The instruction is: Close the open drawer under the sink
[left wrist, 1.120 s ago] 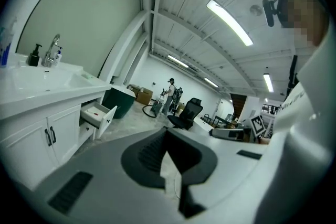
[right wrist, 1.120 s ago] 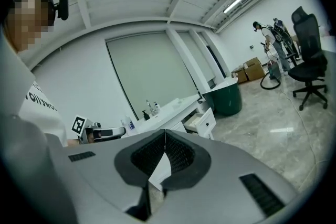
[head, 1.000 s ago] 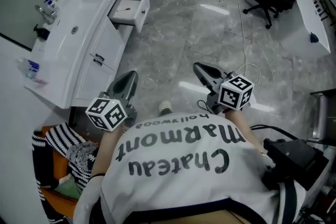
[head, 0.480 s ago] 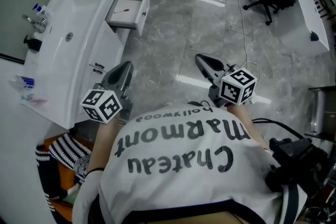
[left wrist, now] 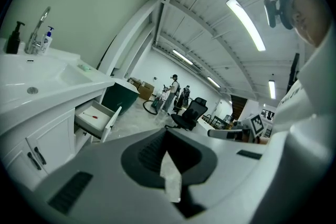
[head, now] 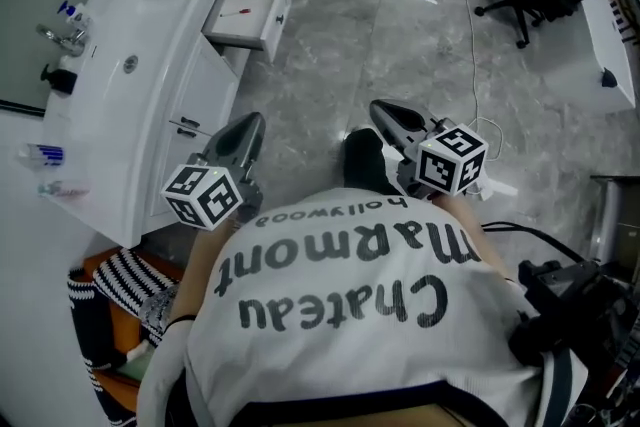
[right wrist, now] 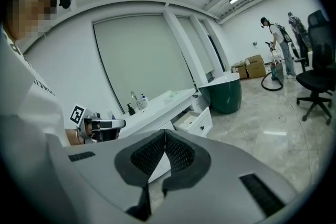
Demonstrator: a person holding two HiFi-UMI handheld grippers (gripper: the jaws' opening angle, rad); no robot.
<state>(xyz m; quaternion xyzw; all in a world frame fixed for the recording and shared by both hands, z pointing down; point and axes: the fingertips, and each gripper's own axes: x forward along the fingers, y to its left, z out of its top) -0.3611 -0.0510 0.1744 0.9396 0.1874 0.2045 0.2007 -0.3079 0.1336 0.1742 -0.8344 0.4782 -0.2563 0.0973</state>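
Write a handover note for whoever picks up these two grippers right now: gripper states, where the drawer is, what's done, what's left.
Left gripper: shut, empty, held beside the sink cabinet.
Right gripper: shut, empty, over the floor.
Drawer: open, pulled out at the cabinet's far end, ahead of both grippers. A small red item lies inside. Neither gripper touches the drawer.
Done: nothing yet.
Left: step forward, then probably press the drawer front with the left gripper until it sits flush.
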